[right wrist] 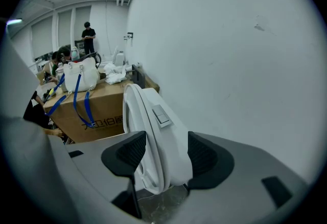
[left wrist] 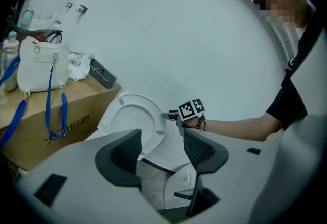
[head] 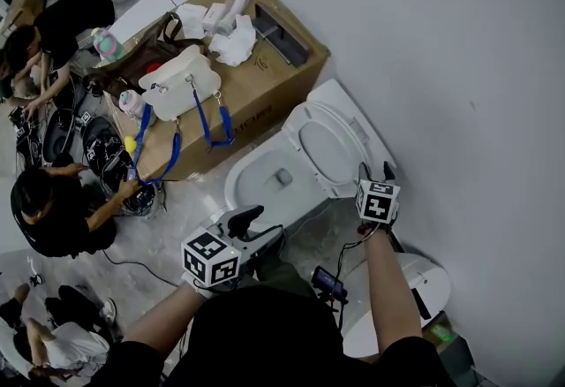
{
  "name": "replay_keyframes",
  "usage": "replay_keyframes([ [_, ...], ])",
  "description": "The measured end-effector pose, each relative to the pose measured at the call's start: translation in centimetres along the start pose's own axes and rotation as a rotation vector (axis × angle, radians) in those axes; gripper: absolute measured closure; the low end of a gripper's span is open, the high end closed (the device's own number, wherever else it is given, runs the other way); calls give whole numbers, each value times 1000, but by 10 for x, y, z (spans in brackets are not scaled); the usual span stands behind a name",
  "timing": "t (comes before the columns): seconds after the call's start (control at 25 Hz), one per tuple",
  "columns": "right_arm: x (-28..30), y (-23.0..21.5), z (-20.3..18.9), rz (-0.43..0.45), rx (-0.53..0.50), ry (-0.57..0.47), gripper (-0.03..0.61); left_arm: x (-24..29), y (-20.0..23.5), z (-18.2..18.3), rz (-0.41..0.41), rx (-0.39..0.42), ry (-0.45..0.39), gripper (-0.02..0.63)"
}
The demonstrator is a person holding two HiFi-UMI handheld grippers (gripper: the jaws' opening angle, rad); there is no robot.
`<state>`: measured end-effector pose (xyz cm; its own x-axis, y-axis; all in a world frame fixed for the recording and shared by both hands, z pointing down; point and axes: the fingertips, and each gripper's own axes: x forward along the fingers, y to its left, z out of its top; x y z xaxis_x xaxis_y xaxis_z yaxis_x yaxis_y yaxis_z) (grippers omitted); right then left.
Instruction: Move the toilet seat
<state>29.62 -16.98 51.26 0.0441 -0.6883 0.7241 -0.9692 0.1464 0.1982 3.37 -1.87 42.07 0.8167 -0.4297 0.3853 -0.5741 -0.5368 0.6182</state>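
A white toilet stands by the wall, its bowl (head: pixel 265 178) uncovered. The toilet seat (head: pixel 305 133) and the lid (head: pixel 357 125) behind it are raised and lean towards the wall. My right gripper (head: pixel 376 171) is at their upper edge. In the right gripper view its open jaws (right wrist: pixel 167 154) straddle the seat (right wrist: pixel 134 115) and lid (right wrist: pixel 161 131) edge-on; I cannot tell whether the pads touch. My left gripper (head: pixel 247 219) hangs open and empty in front of the bowl. The left gripper view, past the open jaws (left wrist: pixel 162 149), shows the seat (left wrist: pixel 153 115) and the right gripper (left wrist: pixel 171 114).
A cardboard box (head: pixel 274 80) left of the toilet carries a white handbag (head: pixel 181 85) with blue straps and white cloths. People (head: pixel 53 208) sit on the floor at the left among cables. The white wall (head: pixel 459 67) runs close behind. Another white fixture (head: pixel 424 279) stands at the lower right.
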Motion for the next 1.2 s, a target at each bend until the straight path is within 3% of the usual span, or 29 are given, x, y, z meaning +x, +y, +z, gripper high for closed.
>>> replay_keyframes([
  [0.36, -7, -2, -1, -12, 0, -19, 319, 2, -7, -4, -11, 1, 9, 348],
  [0.96, -66, -2, 42, 18, 45, -189, 321, -10, -14, 11, -7, 19, -26, 348],
  [1.2, -93, 14, 80, 118, 62, -276, 328, -26, -8, 34, 59, 125, -93, 348],
])
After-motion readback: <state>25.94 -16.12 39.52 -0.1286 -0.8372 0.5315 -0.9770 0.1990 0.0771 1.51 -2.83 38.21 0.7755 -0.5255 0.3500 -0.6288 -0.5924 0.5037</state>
